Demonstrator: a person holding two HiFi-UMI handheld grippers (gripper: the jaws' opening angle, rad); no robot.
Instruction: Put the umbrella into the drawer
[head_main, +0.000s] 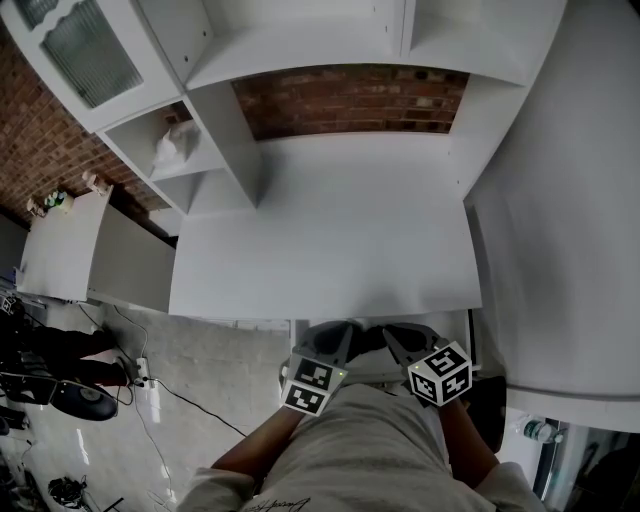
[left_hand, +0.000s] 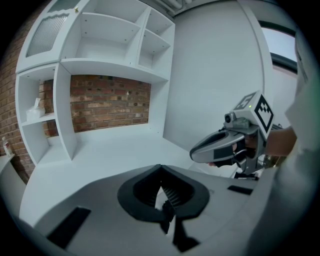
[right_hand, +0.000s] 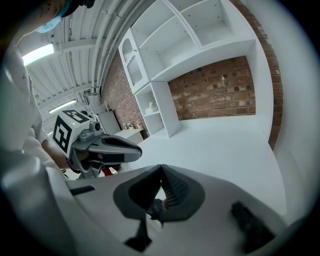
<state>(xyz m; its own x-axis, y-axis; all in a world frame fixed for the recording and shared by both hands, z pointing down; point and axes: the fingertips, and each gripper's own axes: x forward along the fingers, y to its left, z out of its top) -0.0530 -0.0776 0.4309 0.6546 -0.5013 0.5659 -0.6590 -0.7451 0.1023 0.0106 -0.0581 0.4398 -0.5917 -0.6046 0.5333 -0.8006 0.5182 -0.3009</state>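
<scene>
The left gripper (left_hand: 161, 169) and right gripper (right_hand: 161, 168), fingers pressed together, hang before a white desk (head_main: 330, 250) backed by a brick wall (head_main: 350, 100).

You have no words, numbers or brand names here that can be read. The left cube (head_main: 310, 385) and the right cube (head_main: 441, 373) carry only black-and-white square markers, which are patterns, not letters, and each gripper view shows the same on the cube opposite. A line of cursive print (head_main: 277, 504) runs across your shirt (head_main: 350, 450) at the bottom edge of the head view. It is too small and too cut off to make out.
</scene>
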